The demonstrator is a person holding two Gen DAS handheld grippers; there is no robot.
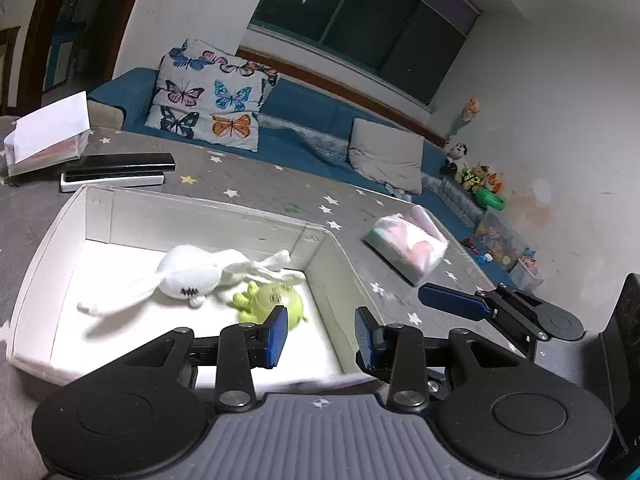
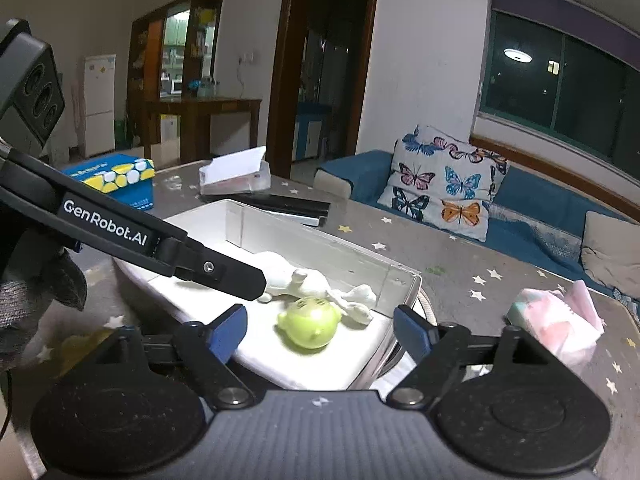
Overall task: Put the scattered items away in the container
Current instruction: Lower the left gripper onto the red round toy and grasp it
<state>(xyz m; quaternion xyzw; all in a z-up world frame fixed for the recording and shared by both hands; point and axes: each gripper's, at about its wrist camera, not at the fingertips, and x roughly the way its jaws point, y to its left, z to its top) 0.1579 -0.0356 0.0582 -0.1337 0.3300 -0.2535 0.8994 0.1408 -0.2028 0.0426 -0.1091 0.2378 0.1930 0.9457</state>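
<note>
Now I see the white box (image 1: 48, 248) filling the left middle of the left wrist view, with the white plush bunny (image 1: 188, 276) lying inside it and the green toy (image 1: 276, 302) just beside it, touching its limbs. My left gripper (image 1: 322, 336) sits low in the centre of that frame, its blue pads apart with nothing between them, above the box's near right corner. At right middle my right gripper (image 1: 452, 300) shows its pads side-on; from here I cannot tell its gap. In the right wrist view the right gripper (image 2: 320, 332) stands wide open at lower centre, with the green toy (image 2: 308, 326) between its fingers in the picture, inside the box (image 2: 400, 276). A pink tissue pack (image 2: 556, 324) lies on the star-patterned cloth (image 2: 460, 280) at right, apart from the box.
</note>
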